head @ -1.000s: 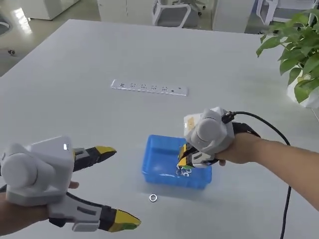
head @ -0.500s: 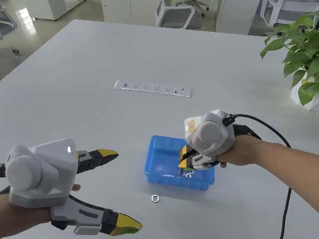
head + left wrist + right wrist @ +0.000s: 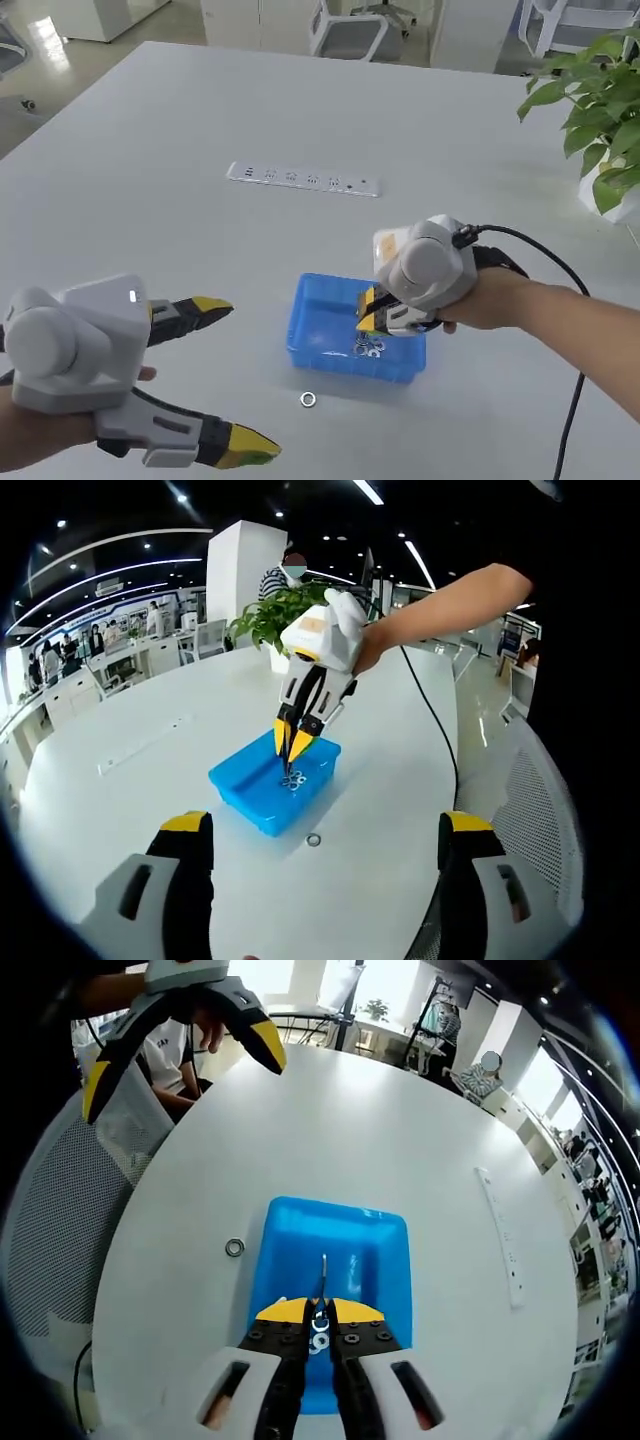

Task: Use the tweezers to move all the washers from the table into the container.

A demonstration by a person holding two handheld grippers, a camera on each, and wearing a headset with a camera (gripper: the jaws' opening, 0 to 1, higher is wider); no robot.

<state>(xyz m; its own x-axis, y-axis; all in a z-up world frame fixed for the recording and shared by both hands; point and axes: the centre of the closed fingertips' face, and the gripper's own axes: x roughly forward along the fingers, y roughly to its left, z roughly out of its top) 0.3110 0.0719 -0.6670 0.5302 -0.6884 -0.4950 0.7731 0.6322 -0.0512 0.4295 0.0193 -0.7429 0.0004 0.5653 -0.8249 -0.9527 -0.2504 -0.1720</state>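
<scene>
- Your left hand-held gripper [image 3: 236,376] hovers above the counter [image 3: 200,120], jaws spread wide, gripping nothing.
- A loose washer [image 3: 308,399] lies on the counter just ahead of its jaws, beside the near wall of the container [image 3: 318,322].
- The container sits under your right hand-held gripper [image 3: 366,318], with washers [image 3: 368,347] clustered below the tips.
- Your right hand-held gripper is clamped on the tweezers [image 3: 323,1278], which point down into the container.

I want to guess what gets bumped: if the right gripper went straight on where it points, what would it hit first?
Probably the blue container: the tweezers in the right gripper point down into it, near the washers inside.
</scene>
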